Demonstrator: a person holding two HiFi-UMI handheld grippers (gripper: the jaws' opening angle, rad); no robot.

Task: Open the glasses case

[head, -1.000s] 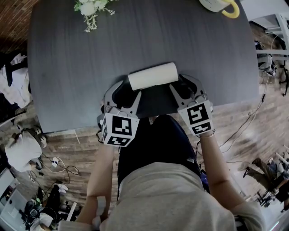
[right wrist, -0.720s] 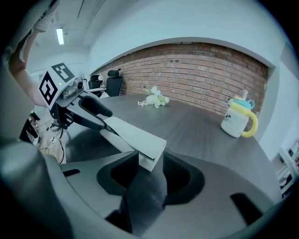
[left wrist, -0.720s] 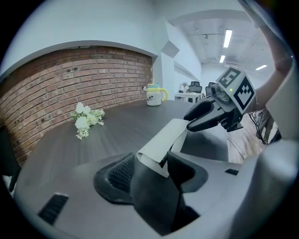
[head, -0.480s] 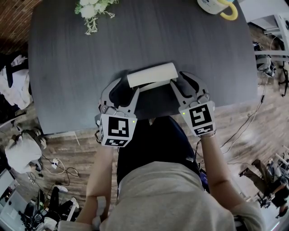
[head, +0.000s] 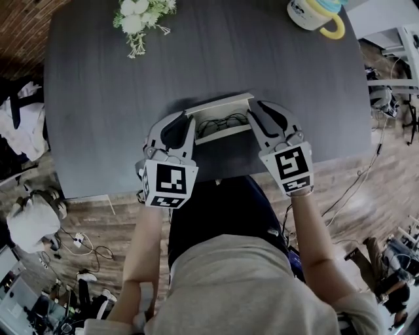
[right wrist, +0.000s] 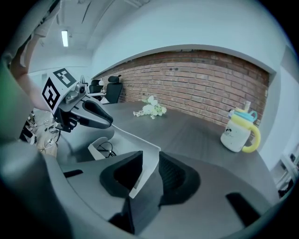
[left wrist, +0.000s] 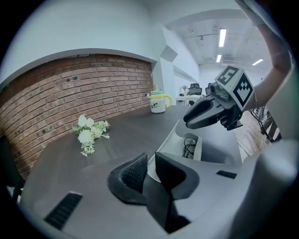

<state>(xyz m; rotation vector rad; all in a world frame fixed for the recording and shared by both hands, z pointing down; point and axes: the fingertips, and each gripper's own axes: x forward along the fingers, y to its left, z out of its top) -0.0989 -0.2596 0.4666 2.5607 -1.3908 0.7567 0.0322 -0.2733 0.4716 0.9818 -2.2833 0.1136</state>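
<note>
Left gripper (head: 188,120): jaws closing, nearly together, the pads pinching the left end of the raised lid (left wrist: 161,142).
Right gripper (head: 255,110): jaws closing but wider apart, with the lid's right end between them and seemingly touching the pads.
Marker cubes (head: 170,184): one on each gripper, with black-and-white square patterns and no words.
Glasses case (head: 223,134): pale, lying open between the two grippers near the table's front edge, lid tilted up on the far side.
Glasses (head: 221,121): dark-framed, lying inside the case's tray.
Table (head: 229,59): dark and wood-grained; its near edge runs just behind the marker cubes, close to the person's lap.
Open room: the tabletop beyond the case is bare right across the middle.
Flowers (head: 140,16): a small white sprig at the far left edge, well apart from the case.
Mug (head: 313,12): pale with a yellow handle, at the far right corner; its small print is too tiny to read.
Floor (head: 98,216): wood planks with cables (head: 88,242) trailing on the left.
Brick wall (left wrist: 70,88): beyond the table's far side.
</note>
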